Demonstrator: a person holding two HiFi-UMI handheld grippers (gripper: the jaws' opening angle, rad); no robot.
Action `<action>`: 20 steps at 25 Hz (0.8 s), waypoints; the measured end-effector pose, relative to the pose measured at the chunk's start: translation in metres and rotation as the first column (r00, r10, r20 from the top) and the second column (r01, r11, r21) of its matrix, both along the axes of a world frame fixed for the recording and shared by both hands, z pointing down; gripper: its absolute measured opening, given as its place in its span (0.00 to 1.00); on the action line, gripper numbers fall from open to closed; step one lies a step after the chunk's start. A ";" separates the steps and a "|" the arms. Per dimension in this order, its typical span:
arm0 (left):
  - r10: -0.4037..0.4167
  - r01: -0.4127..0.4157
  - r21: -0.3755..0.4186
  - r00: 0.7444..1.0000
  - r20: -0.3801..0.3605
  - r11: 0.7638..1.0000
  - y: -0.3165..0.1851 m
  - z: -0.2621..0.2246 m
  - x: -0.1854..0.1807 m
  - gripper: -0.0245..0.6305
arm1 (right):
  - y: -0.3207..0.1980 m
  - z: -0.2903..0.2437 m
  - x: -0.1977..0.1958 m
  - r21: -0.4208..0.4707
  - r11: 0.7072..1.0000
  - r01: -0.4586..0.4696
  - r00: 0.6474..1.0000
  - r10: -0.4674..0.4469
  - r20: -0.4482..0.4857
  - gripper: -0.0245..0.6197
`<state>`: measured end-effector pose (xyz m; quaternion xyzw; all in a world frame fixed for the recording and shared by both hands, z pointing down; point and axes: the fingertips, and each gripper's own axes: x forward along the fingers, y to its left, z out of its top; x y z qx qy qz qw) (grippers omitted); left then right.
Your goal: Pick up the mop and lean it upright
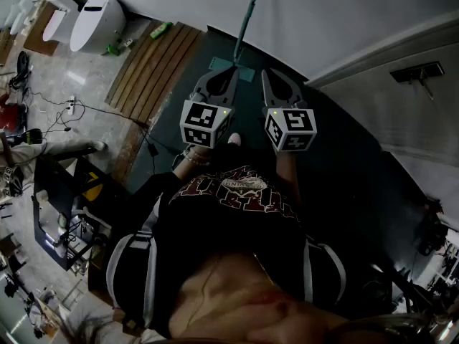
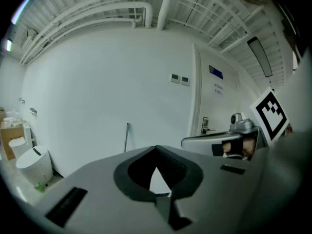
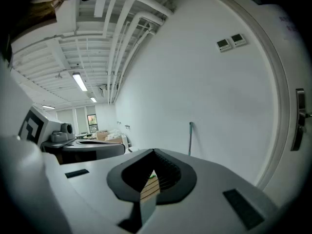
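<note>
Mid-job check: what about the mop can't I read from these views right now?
1. Head view: the mop head is partly covered by the left tool and right tool.
2. Head view: the top of the mop handle is cut off by the upper edge.
3. Both gripper views: mop head hidden below each tool's body; handle too thin to show contact with the wall.

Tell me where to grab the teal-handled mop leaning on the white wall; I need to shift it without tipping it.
I'd take the teal-handled mop by its thin straight pole, partway up rather than at the flat head on the floor. Come from the room side with one claw finger on either side of the pole, since the white wall blocks the back.
</note>
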<state>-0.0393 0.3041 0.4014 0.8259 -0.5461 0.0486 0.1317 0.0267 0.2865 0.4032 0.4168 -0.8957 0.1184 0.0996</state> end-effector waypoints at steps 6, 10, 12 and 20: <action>-0.005 0.005 0.001 1.000 0.006 1.000 -0.007 0.002 0.011 0.10 | -0.008 0.001 0.010 0.009 1.000 0.005 1.000 -0.005 0.015 0.07; -0.015 0.015 -0.004 1.000 0.005 1.000 -0.009 0.004 0.016 0.10 | -0.013 0.000 0.016 0.014 1.000 0.018 1.000 -0.018 0.022 0.07; -0.023 0.023 -0.005 1.000 0.006 1.000 -0.009 0.005 0.016 0.10 | -0.014 0.001 0.015 0.014 1.000 0.025 0.999 -0.025 0.021 0.07; -0.052 0.052 -0.011 0.999 0.002 0.999 -0.014 0.009 0.012 0.10 | -0.023 0.003 0.015 0.014 0.999 0.035 0.999 -0.035 0.025 0.07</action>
